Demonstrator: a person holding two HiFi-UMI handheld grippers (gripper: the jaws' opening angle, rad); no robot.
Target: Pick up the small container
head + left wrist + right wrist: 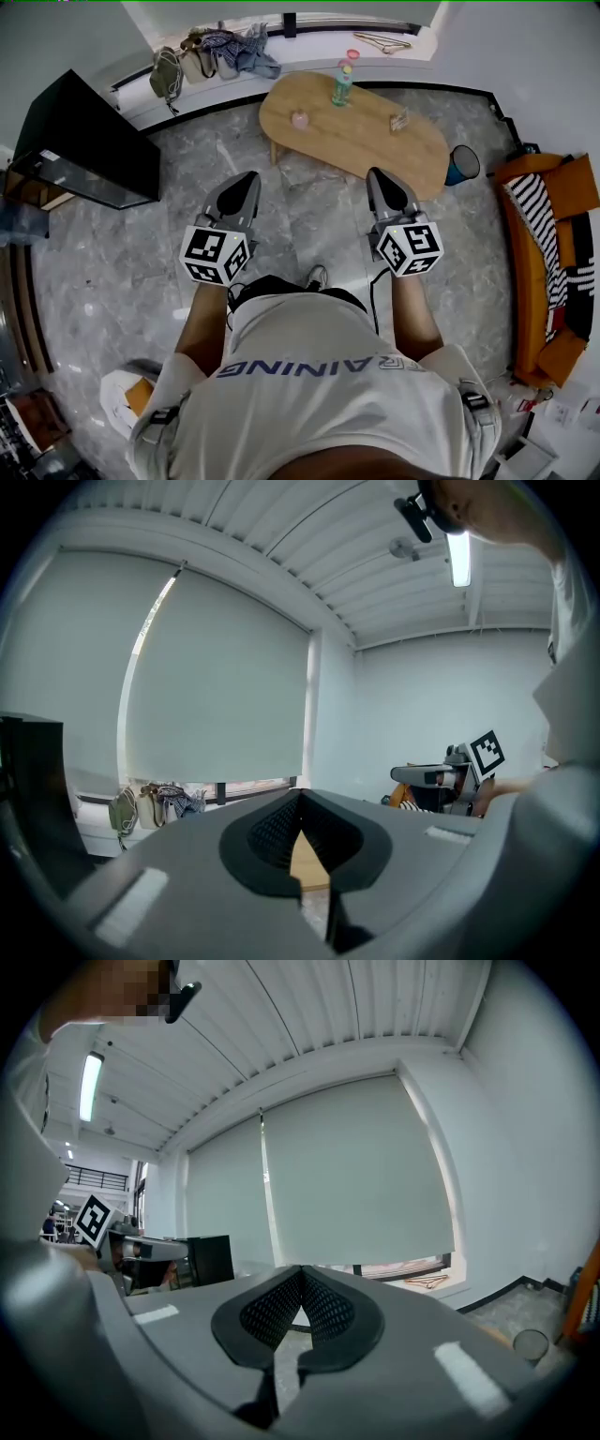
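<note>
We hold the left gripper [250, 176] and right gripper [378, 174] pressed together, empty. We should near the bench [375, 145] and spread one for the small container [300, 120].

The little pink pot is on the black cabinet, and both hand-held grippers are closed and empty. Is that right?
Not quite. The head view shows the little pink pot on the wooden table, not there. The rest stands: the left hand-held gripper and the right hand-held gripper are both closed and empty.
</note>
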